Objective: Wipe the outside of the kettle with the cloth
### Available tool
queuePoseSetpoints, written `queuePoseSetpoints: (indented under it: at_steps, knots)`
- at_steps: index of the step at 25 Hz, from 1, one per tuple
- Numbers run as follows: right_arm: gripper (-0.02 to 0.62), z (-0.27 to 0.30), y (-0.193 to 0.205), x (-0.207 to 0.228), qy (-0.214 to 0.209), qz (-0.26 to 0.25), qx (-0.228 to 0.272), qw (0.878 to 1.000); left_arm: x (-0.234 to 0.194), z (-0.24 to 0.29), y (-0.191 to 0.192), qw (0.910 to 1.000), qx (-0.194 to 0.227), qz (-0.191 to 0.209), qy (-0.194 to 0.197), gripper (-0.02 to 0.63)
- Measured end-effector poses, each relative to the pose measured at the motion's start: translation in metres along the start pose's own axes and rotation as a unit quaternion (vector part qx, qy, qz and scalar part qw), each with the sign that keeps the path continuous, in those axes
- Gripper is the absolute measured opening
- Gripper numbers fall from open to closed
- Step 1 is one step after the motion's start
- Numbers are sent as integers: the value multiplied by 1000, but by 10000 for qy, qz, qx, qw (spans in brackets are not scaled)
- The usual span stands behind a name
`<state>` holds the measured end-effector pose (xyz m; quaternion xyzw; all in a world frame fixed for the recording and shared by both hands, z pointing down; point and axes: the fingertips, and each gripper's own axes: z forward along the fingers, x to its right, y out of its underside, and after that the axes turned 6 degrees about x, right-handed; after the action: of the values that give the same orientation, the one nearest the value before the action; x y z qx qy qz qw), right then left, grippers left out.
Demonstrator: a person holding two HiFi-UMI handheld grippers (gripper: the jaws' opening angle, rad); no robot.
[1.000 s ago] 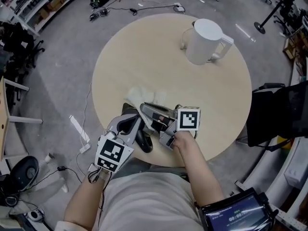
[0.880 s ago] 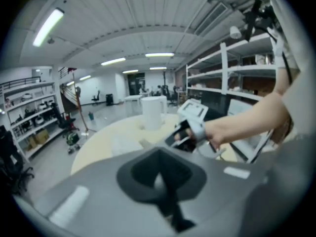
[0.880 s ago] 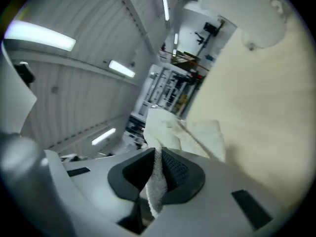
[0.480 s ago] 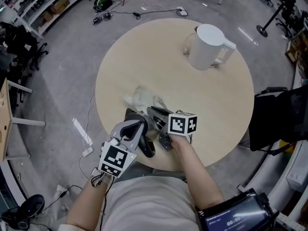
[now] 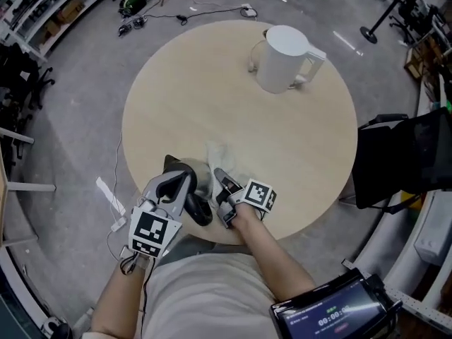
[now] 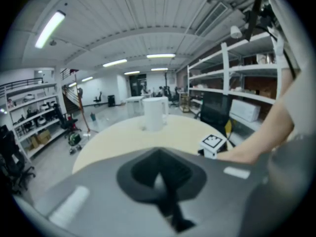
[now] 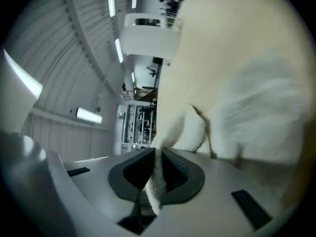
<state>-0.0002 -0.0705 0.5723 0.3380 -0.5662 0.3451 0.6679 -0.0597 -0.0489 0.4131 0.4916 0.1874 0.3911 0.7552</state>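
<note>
The white kettle [image 5: 282,58] stands upright at the far right of the round table [image 5: 176,83]; the left gripper view shows the kettle [image 6: 154,113] straight ahead. A pale cloth [image 5: 217,155] lies bunched on the table near its front edge. My right gripper [image 5: 219,176] is low over the table, shut on a fold of the cloth [image 7: 157,181], which runs up between its jaws. The rest of the cloth fills that view's right side. My left gripper [image 5: 182,169] hovers just left of the cloth, jaws together with nothing in them.
The table's front edge [image 5: 233,240] is right under both hands. A dark chair [image 5: 399,162] stands at the table's right. Cables and gear [image 5: 134,4] lie on the floor beyond. Shelving [image 6: 247,73] runs along the right of the room.
My right gripper has dropped toward the table and rolled, with the cloth still in it, so the cloth now rests bunched on the tabletop. The left gripper has stayed put.
</note>
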Motion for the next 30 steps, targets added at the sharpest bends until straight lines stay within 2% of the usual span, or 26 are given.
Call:
queuePoseSetpoints:
  at_steps: [1,2,4,5,6,7,9,10,11,12,13,14,15,16,18,19,20,21,22,23,24,25,26,28,30]
  knots:
    - [48,-3,0,-14,-196,51,10,9998,1,2,0,10000,8,16,3,-3]
    - [48,-8,2,-52,-761,-165,-32,9970,1,5,-1,10000,26,19,19,-3]
    - [48,-18,16,-136,-2109,-944,-162,9728,1,8,-2,10000,59,-15,36,-3]
    - [48,-20,23,-150,-2394,-1288,-152,9622,0,8,-1,10000,64,-29,27,-3]
    - [48,-19,22,-139,-2328,-1443,-73,9617,0,8,1,10000,62,-29,18,-3]
    - [46,-16,15,-107,-1959,-1344,41,9714,1,8,2,10000,56,-27,14,-2]
    - [46,-10,-2,-31,-916,-784,186,9925,2,10,2,10000,50,-33,24,-2]
    - [46,-11,-2,-20,-757,-616,143,9951,3,10,1,10000,49,-25,27,-3]
    - [46,-16,3,-37,-1027,-664,6,9925,3,10,1,10000,48,-8,28,-3]
    - [47,-23,14,-75,-1609,-930,-199,9824,3,10,0,10000,54,6,27,-3]
    - [46,-31,28,-115,-2230,-1337,-398,9648,2,10,-1,10000,67,6,18,-2]
    - [48,-36,40,-141,-2665,-1769,-496,9462,1,9,-2,10000,79,-7,-2,-3]
    - [46,-39,46,-147,-2897,-2042,-457,9340,1,8,-1,10000,84,-23,-22,-3]
    - [44,-39,45,-137,-3009,-2006,-331,9317,0,7,0,10000,79,-32,-33,-3]
    - [41,-39,30,-101,-2918,-1465,-151,9451,1,9,1,10000,69,-53,2,-2]
    - [43,-42,27,-84,-2769,-1401,-287,9502,1,9,0,9999,78,-84,33,-2]
    - [41,-47,32,-71,-2627,-1581,-669,9495,1,9,-1,9999,92,-123,55,-3]
    - [42,-54,45,-61,-2499,-1968,-1289,9393,1,7,-1,9998,103,-151,60,-3]
    - [43,-61,64,-50,-2376,-2518,-2071,9150,1,5,-1,9998,106,-153,52,-2]
    - [43,-68,83,-40,-2282,-3159,-2868,8752,0,5,-1,9999,104,-122,41,-3]
    - [42,-74,100,-35,-2272,-3776,-3502,8265,0,5,-2,9999,101,-71,40,-3]
    - [38,-77,110,-38,-2378,-4278,-3874,7813,1,7,-2,9999,95,-20,52,-3]
    - [38,-77,114,-47,-2548,-4647,-4039,7456,2,8,-1,9999,83,13,71,-3]
    - [38,-80,114,-59,-2707,-5183,-4273,6895,3,9,0,9999,66,-10,110,-3]
    - [41,-89,109,-51,-2468,-5574,-4649,6421,3,10,-1,9998,82,-76,145,-3]
